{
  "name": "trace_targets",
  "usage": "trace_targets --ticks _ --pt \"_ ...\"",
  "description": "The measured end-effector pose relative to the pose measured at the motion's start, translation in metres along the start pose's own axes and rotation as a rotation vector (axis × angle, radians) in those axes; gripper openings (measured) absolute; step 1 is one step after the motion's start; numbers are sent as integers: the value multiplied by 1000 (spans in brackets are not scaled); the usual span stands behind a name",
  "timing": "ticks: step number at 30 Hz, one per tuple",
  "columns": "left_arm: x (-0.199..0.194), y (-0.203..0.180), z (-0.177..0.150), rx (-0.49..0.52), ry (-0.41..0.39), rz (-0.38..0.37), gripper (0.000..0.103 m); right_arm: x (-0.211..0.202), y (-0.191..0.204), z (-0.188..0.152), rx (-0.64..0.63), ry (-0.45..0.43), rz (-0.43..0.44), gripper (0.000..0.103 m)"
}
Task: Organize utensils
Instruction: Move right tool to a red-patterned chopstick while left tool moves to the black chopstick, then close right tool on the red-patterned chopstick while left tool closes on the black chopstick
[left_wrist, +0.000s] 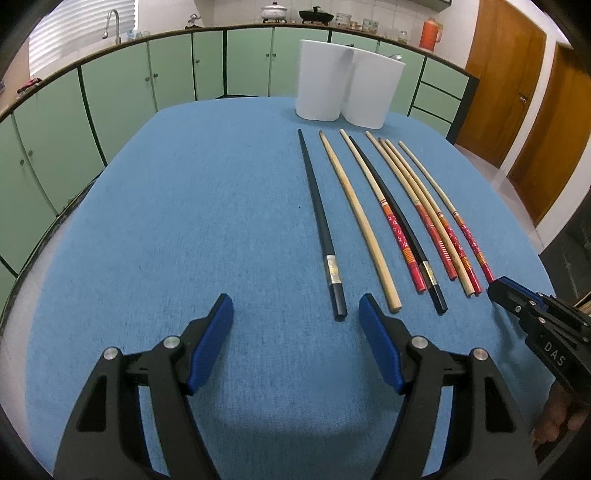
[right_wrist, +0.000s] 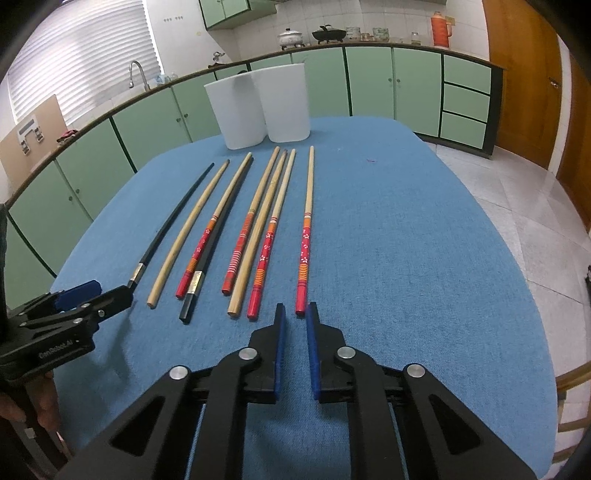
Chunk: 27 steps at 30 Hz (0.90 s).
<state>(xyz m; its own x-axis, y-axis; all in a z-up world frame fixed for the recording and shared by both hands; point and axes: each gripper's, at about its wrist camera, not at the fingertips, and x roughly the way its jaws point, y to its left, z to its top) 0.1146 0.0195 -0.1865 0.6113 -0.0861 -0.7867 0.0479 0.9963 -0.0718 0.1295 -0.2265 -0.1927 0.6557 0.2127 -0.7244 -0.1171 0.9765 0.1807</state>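
Observation:
Several chopsticks lie side by side on the blue tablecloth (left_wrist: 184, 221): a black one (left_wrist: 319, 221) at the left, a plain wooden one (left_wrist: 360, 221), red-patterned ones (right_wrist: 264, 254) and a second black one (right_wrist: 194, 291). Two white tubs (left_wrist: 319, 86) (right_wrist: 286, 103) stand behind their tips. My left gripper (left_wrist: 295, 310) is open and empty, just short of the left black chopstick's thick end. My right gripper (right_wrist: 295, 314) has its jaws narrowly apart, just behind the butt of the rightmost red chopstick (right_wrist: 304, 251), holding nothing.
Green cabinets (left_wrist: 122, 92) and a counter with pots, a sink tap (left_wrist: 112, 22) and an orange flask (right_wrist: 441, 29) curve behind the table. Wooden doors (left_wrist: 517, 92) stand at the right. A tiled floor (right_wrist: 517, 221) lies beyond the table's right edge.

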Motion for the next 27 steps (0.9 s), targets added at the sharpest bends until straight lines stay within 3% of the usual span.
trace_targets --ticks 6,9,14,22,27 --pt "0 -6 0 13 -2 6 68 -2 -3 1 5 -2 -2 12" --pt "0 -8 -1 18 -7 10 59 0 -5 1 19 -4 4 12" --pt "1 -10 -1 22 -15 12 58 1 -5 0 19 -17 -2 12" --pt "-1 -12 -2 27 -20 10 38 1 -5 0 20 -31 -11 12" --pt "0 -15 -2 35 -19 3 35 0 -5 -1 23 -34 -9 12"
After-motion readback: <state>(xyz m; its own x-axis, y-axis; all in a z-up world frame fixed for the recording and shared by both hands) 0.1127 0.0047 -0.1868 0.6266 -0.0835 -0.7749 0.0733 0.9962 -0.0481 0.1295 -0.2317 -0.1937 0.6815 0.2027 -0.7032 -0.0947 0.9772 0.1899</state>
